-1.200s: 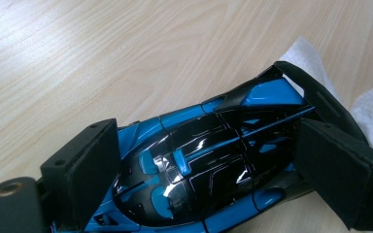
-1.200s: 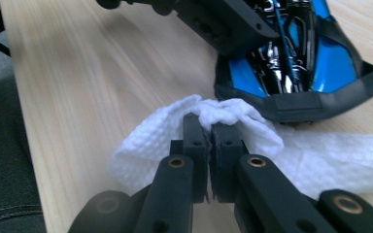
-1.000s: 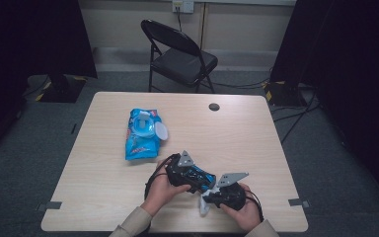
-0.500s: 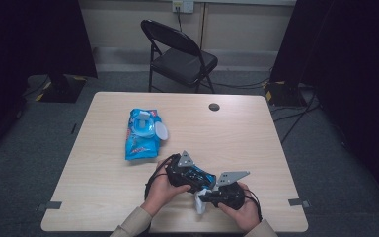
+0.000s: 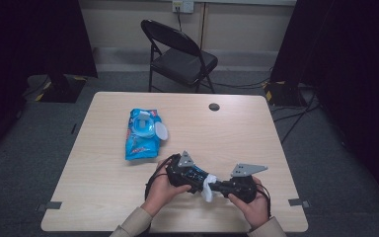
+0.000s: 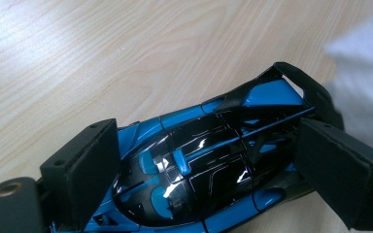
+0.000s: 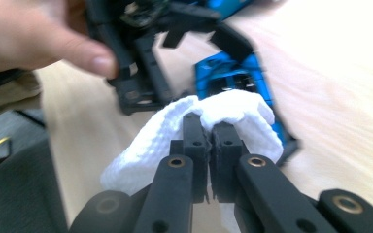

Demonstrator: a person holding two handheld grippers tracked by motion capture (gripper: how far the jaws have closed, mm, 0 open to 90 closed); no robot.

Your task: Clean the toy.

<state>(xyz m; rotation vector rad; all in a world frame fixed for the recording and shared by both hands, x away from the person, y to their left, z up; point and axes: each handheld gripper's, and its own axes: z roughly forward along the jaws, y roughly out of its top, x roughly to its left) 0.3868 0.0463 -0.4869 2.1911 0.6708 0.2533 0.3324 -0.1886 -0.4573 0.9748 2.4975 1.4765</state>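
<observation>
While the toy car gets a wipe-down, each hand has its own job.
L to R on the table (image 5: 103, 197): blue wipes pack (image 5: 142, 134) lies well apart, upper left, lid flipped open. L gripper (image 5: 197, 174) has its jaws clamped on the flanks of the blue/black toy car (image 6: 204, 167), holding it near the table's front edge, w/ the pads (image 6: 85, 167) pressing the bodywork on both sides. R gripper (image 7: 209, 127) is pinched tight on a white wipe (image 7: 243, 114), which sits against the car's rear end. To do it well, I'd say: keep the L clamp steady so the car can't twist, drag the wipe in short strokes along the body, light pressure near the thin rear wing, & re-bunch the wipe if it slips from the tips.
</observation>
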